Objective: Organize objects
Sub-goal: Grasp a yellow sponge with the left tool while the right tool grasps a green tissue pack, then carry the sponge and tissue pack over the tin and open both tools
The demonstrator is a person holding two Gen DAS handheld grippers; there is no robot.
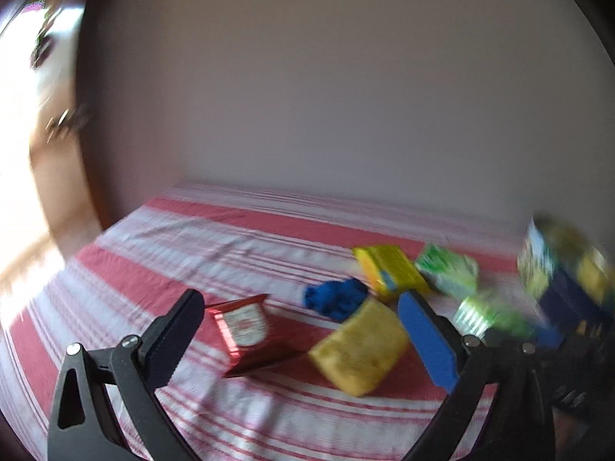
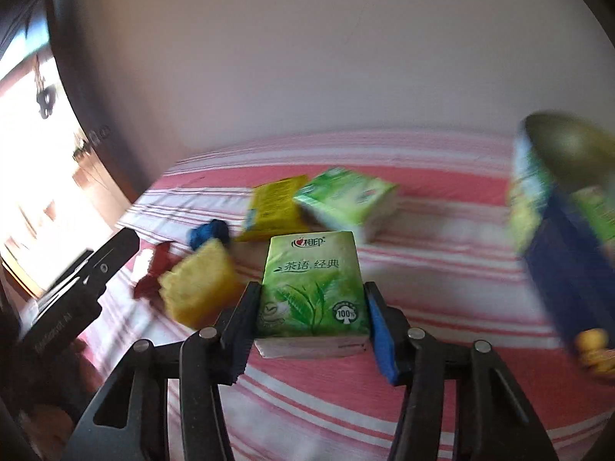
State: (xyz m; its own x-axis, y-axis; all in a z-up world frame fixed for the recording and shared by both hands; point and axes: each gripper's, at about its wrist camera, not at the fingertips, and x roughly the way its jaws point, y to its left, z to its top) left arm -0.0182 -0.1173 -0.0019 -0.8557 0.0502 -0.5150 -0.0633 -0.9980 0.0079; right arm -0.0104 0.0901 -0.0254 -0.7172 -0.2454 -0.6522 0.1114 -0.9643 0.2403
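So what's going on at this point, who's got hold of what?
A person is tidying small items on a red-and-white striped cloth with two handheld grippers. The right gripper is clamped on a green tissue pack. The left gripper is open and holds nothing; a red box and a yellow sponge lie in front of it. A blue cloth, a yellow packet and a second green tissue pack lie behind. A dark blue container stands at the right.

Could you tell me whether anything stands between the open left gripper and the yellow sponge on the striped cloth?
Nothing visible does. The yellow sponge lies just ahead of the open left gripper, between its fingers' lines; the red box sits beside it, not in front.
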